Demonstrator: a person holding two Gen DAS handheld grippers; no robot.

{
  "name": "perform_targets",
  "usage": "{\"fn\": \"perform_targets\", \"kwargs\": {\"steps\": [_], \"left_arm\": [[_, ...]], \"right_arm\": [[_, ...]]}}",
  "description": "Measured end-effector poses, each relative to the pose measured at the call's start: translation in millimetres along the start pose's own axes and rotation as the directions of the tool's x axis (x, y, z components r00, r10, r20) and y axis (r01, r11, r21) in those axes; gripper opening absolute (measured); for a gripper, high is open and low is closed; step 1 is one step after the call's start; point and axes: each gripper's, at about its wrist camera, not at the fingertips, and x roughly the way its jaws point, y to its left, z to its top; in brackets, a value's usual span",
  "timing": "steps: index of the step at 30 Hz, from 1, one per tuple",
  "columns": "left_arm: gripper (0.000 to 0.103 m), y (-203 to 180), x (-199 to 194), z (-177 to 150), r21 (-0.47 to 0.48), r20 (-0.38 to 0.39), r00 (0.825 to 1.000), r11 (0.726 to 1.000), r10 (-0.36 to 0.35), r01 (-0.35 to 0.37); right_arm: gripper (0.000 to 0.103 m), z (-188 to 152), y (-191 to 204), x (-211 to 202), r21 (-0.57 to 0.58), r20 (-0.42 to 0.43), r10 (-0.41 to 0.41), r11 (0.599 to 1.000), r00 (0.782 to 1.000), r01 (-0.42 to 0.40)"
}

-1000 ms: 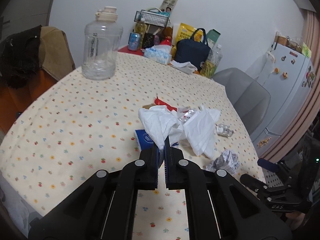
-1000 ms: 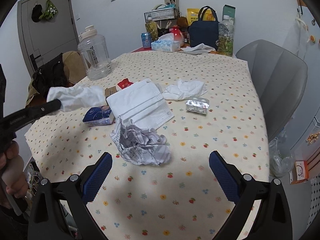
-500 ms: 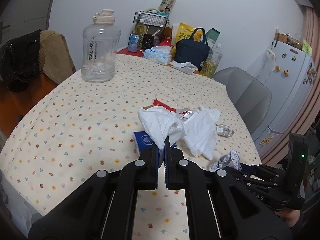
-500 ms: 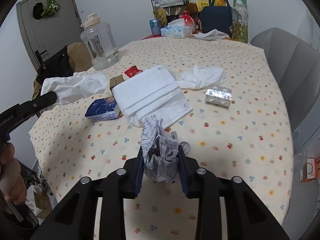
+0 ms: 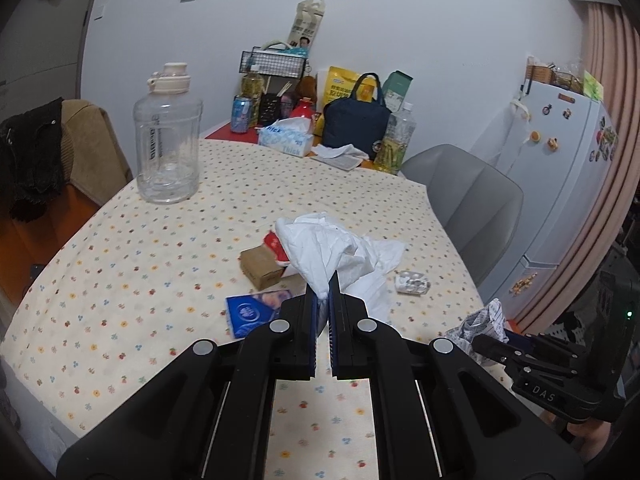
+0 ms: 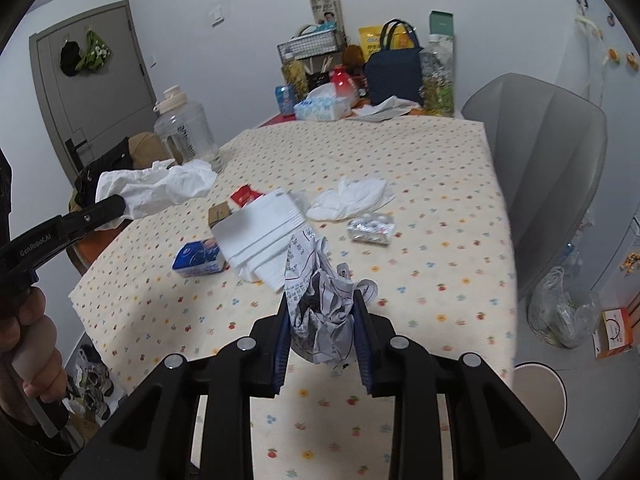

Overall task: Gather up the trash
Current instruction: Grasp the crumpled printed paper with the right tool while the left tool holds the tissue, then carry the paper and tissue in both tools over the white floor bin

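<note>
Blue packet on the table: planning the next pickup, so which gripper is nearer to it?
Probably left. Left gripper hovers just beside the blue packet; right gripper sits farther off, across the white mask.

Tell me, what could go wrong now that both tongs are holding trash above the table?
The left tongs pinch only one corner of the white tissue; most of it hangs free, so it might tear or slip out. The right tongs squeeze the crumpled receipt, but loose paper sticks out above them and could snag the face mask lying just beyond. The pill pack, blue packet and another tissue remain on the table and may be missed.
</note>
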Motion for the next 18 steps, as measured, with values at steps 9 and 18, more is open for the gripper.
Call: {"fn": "perform_targets", "kwargs": {"steps": [9,18], "left_arm": [[0.005,-53.3,19.4,7.3,0.078,-0.021,0.996,0.993,-0.084,0.085],[0.005,-122.3,52.4,3.1,0.174,-0.085,0.983,0.969,-0.164,0.177]], "right_arm": [[0.029,0.5,-47.4,-35.7,0.092,0.066,-0.081,0.993,0.994,0.075],[0.029,-4.3,-102.1,-60.0,0.184,0.096,-0.182,0.969,0.979,0.162]]}}
